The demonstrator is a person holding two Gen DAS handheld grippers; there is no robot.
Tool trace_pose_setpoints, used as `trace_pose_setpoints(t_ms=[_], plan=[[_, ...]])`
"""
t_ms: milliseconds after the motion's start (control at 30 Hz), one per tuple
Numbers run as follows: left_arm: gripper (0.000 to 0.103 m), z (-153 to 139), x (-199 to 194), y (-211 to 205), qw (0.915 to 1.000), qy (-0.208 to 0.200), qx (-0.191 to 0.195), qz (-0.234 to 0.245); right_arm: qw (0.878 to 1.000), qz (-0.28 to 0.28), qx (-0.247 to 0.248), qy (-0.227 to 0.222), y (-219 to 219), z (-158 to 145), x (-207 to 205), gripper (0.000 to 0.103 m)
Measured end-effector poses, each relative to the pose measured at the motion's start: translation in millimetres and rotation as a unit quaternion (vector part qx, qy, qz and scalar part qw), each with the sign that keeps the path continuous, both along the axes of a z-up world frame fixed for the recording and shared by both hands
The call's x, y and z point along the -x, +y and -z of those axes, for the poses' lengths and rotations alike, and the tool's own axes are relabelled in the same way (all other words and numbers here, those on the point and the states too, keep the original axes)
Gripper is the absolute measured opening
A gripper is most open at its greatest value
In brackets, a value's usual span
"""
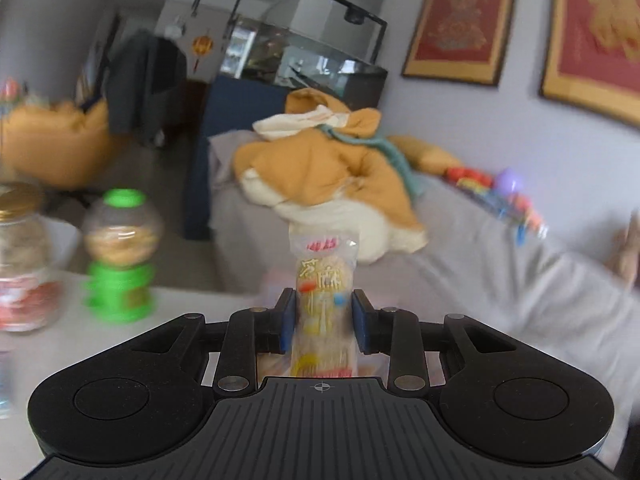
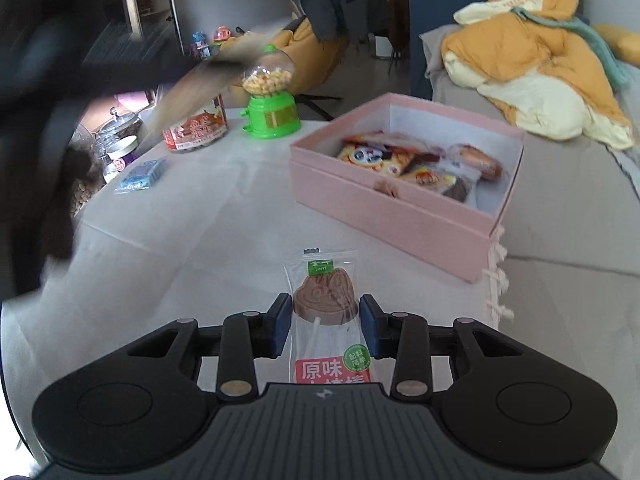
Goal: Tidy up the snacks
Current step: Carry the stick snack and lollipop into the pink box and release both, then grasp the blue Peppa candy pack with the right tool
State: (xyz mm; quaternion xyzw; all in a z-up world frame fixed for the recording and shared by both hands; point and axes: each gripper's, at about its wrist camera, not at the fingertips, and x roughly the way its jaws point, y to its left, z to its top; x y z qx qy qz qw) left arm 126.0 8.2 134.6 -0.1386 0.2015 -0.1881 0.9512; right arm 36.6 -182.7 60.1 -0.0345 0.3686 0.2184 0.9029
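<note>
The left gripper (image 1: 324, 316) was raised above the table (image 1: 192, 320), its blue-padded jaws clamped on a clear-wrapped snack packet (image 1: 325, 280) printed in yellow and red. The packet stood upright between the pads, its top sticking out past the fingertips. The left wrist view was blurred. Beyond it lay a grey sofa (image 1: 500, 280) with a heap of orange and cream bedding (image 1: 320, 168), and to the left on the table stood a green candy dispenser (image 1: 120, 256) and a gold-lidded glass jar (image 1: 20, 256).

The right gripper (image 2: 325, 320) sat low over the white tablecloth (image 2: 192, 220). Its jaws were apart, one on each side of a wrapped chocolate lollipop (image 2: 326, 296) lying flat on the cloth; the pads were just beside the wrapper, and whether they touched it could not be told.

Farther back and to the right, an open pink box (image 2: 380, 208) rested on the table, holding several snack packets (image 2: 400, 160). A small blue packet (image 2: 140, 176) lay to the left.
</note>
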Motion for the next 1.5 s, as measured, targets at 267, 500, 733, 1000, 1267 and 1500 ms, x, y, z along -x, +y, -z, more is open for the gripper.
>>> trace_pose_setpoints(t_ms=[267, 500, 733, 1000, 1267, 1500], plan=[[0.036, 49.8, -72.5, -36.6, 0.9918, 0.120, -0.041, -0.015, 1.000, 0.012, -0.001, 0.025, -4.1, 19.4, -11.5, 0.036], [0.036, 53.0, -50.9, -25.3, 0.9891, 0.092, -0.112, -0.024, 1.000, 0.015, -0.005, 0.016, -2.0, 11.5, -16.0, 0.036], [0.036, 47.6, -38.7, -11.8, 0.9894, 0.089, -0.110, -0.033, 0.995, 0.068, -0.040, -0.061, -13.4, -84.5, -58.8, 0.036], [0.036, 55.9, -17.9, 22.4, 0.9880, 0.098, -0.117, -0.025, 0.987, 0.152, 0.008, -0.042, -20.8, -120.9, -153.8, 0.077], [0.036, 87.9, 50.9, 138.5, 0.9878, 0.076, -0.053, -0.125, 0.988, 0.149, 0.040, 0.031, 20.4, -73.2, -154.6, 0.077], [0.036, 98.2, 113.5, 256.5, 0.9481, 0.056, 0.026, -0.312, 0.996, 0.057, 0.038, 0.049, 150.1, -58.6, -159.2, 0.084]])
